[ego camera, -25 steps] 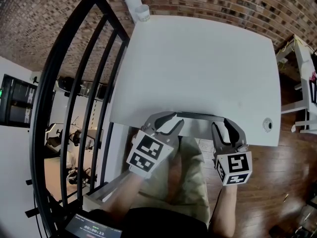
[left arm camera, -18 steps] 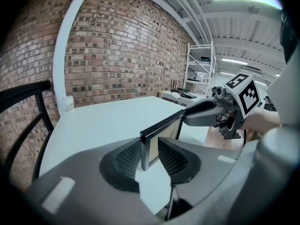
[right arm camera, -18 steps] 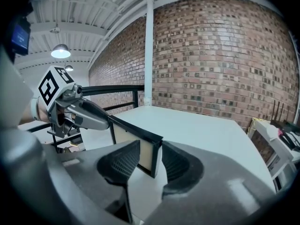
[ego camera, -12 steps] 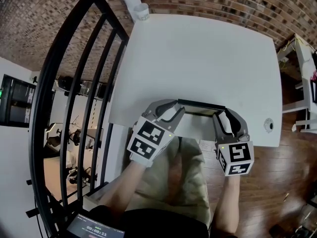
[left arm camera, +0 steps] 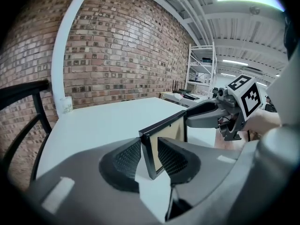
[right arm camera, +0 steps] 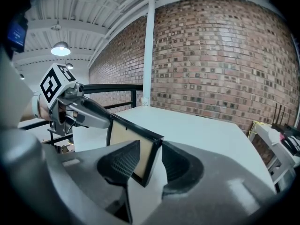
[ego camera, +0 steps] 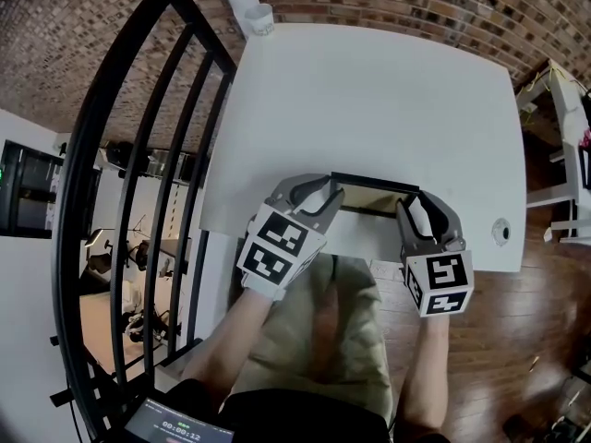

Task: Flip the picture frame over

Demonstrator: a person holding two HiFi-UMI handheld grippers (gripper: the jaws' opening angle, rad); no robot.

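Holding the picture frame (ego camera: pixel 374 194) up on its long edge over the near edge of the white table (ego camera: pixel 369 100), tan backing turned toward the near side, black rim uppermost. Clamping the frame's left end with the left gripper (ego camera: pixel 320 201), ribbed pads pressed against both faces. Clamping the right end with the right gripper (ego camera: pixel 420 218), jaws closed on the corner in the same way. Contact between the frame's lower edge and the table top: impossible to tell. Standing upright at the table's far left corner, a small white cup (ego camera: pixel 259 18). Running alongside the table's left edge, a black railing (ego camera: pixel 148 183). Below the table's near edge, wooden floor (ego camera: pixel 517 340).
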